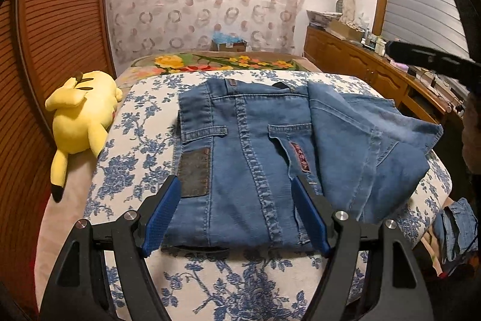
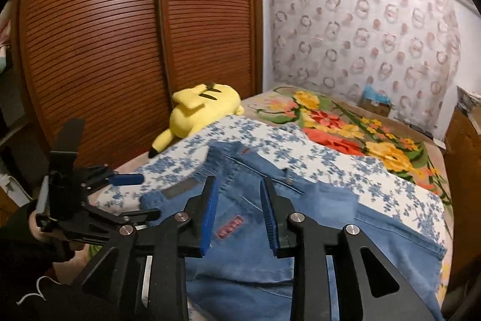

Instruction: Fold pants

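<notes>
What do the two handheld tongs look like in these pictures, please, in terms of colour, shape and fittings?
Both the left tongs and the right tongs are matte black, with angular linkage arms that have triangular cut-outs and round silver pivot bolts. Each finger carries a long, flat blue pad with a finely textured gripping face. Seen from the right wrist view, the left tongs sit on a boxy black handle body.

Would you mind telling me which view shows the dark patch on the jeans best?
The left wrist view: the patch lies sharp and facing the camera, beside the left finger on the jeans. The right wrist view shows it only as a blurred sliver.
</notes>
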Tool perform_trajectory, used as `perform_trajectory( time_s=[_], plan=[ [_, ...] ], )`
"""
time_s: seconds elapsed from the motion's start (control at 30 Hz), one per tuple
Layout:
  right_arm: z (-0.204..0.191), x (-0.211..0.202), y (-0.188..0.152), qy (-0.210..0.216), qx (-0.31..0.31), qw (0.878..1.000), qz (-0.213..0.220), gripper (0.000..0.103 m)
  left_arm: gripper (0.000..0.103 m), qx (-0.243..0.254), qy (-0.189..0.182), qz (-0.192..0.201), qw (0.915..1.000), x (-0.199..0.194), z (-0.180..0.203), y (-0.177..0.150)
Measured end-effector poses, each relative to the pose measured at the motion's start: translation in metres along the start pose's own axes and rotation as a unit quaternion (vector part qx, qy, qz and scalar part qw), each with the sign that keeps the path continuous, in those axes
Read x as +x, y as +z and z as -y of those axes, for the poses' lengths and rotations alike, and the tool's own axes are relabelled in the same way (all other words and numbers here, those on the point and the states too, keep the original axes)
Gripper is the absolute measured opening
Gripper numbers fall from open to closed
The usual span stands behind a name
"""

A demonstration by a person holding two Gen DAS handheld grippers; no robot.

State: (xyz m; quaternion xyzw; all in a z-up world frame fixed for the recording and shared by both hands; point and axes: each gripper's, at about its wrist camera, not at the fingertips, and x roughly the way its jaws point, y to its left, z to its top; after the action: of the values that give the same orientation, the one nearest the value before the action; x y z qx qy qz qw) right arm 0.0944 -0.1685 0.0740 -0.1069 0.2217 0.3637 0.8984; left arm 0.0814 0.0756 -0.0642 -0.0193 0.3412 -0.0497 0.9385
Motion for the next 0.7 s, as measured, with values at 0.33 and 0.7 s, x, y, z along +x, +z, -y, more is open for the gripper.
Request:
perform_trajectory(
  time_s=[0.33, 0.7],
  plan=[
    [0.023, 0.046, -0.029, -0.042, 0.036, 0.996, -0.076, 0.036, 0.076, 0.008, -0.033, -0.003, 0.9994, 0.001, 0.022, 0.002],
    [0.038, 0.069, -0.042, -0.034, 0.077, 0.988, -0.129, 0.037, 0.076, 0.041, -0.084, -0.022, 0.9954, 0.010, 0.064, -0.004]
  ],
)
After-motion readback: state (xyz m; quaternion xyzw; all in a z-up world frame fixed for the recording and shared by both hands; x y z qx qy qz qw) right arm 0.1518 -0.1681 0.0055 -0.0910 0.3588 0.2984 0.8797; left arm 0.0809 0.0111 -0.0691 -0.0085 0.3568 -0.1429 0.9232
